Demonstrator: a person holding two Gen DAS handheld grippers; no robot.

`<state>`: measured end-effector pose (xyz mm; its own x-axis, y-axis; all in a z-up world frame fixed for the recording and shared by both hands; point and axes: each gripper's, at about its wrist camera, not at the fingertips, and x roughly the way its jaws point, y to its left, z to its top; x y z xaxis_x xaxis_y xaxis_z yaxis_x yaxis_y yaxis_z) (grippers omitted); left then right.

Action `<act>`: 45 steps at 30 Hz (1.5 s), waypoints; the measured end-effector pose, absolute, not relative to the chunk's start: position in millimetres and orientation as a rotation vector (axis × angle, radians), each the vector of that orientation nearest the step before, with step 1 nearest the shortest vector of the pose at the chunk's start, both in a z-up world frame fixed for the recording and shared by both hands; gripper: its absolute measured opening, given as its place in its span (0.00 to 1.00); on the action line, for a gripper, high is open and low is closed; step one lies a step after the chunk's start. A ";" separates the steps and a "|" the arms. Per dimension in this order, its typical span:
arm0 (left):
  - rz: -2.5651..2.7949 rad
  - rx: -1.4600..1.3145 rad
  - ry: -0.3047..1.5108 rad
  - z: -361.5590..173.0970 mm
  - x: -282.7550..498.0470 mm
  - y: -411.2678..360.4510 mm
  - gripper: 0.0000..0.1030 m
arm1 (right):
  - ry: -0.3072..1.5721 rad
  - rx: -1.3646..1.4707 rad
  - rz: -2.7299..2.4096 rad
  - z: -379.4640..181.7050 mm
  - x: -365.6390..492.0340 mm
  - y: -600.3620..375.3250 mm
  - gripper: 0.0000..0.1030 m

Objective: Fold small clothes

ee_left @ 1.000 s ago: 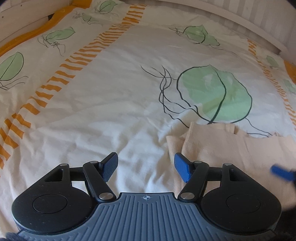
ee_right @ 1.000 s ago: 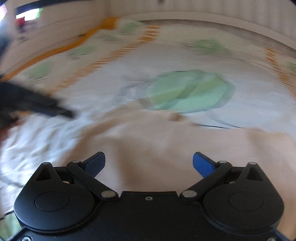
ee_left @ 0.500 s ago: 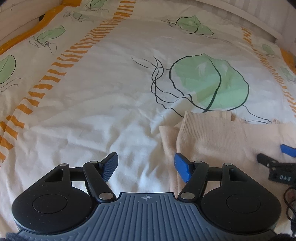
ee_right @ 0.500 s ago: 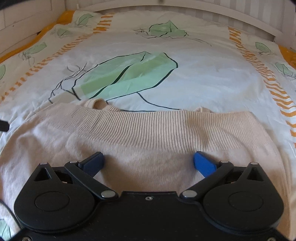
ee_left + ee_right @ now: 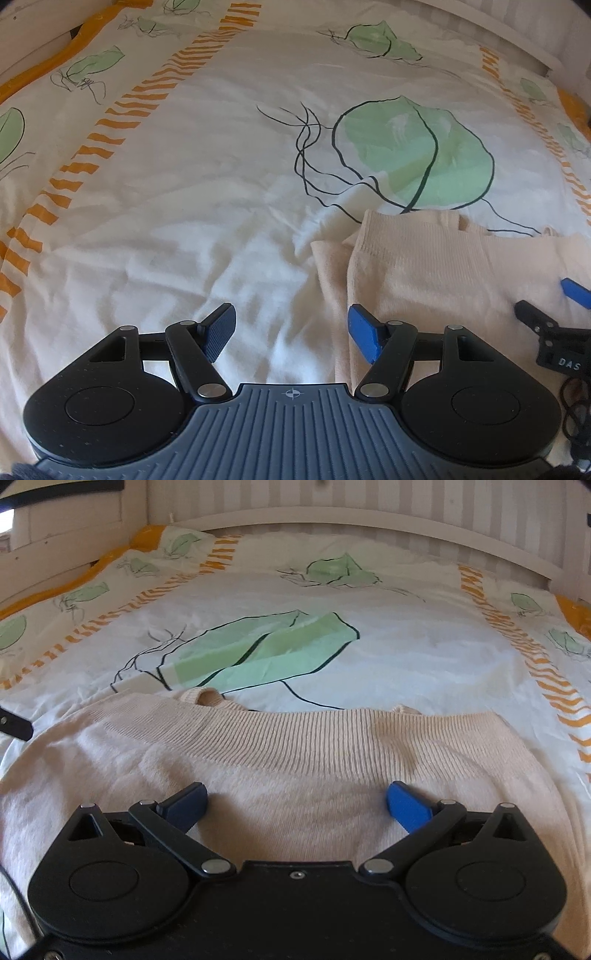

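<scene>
Beige knit garment (image 5: 295, 760) lies flat on the leaf-print duvet (image 5: 184, 184). Left gripper (image 5: 291, 328), fingers spread, hovers at its left edge; right gripper (image 5: 295, 801), fingers spread, hovers over its middle, empty.

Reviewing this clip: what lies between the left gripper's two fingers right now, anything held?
Nothing held. In the left wrist view the left gripper stands open over bare bedsheet; the beige knit garment's left edge reaches only its right finger.

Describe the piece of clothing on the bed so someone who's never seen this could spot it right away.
On the white bedspread, just below its big green leaf print, lies a beige knit top. It is the only garment there, plain with a ribbed edge.
</scene>
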<state>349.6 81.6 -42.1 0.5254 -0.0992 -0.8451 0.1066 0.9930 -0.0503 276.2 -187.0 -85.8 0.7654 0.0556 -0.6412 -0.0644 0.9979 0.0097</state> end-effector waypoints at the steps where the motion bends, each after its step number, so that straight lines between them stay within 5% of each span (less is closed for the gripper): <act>1: -0.123 0.010 1.008 -41.9 349.4 81.1 0.64 | 0.702 -0.010 0.077 -83.3 276.5 -188.6 0.99; 20: -0.192 0.096 0.904 -41.8 327.7 48.9 0.64 | 0.755 0.411 -0.071 -62.2 185.4 -347.4 0.99; 34: -0.280 -0.002 0.918 -46.2 298.6 29.7 0.64 | 0.774 0.668 0.259 -100.3 229.7 -362.4 1.00; 45: -0.310 0.165 0.953 -35.8 316.4 -67.5 0.64 | 0.881 0.864 0.292 -105.2 250.6 -382.4 1.00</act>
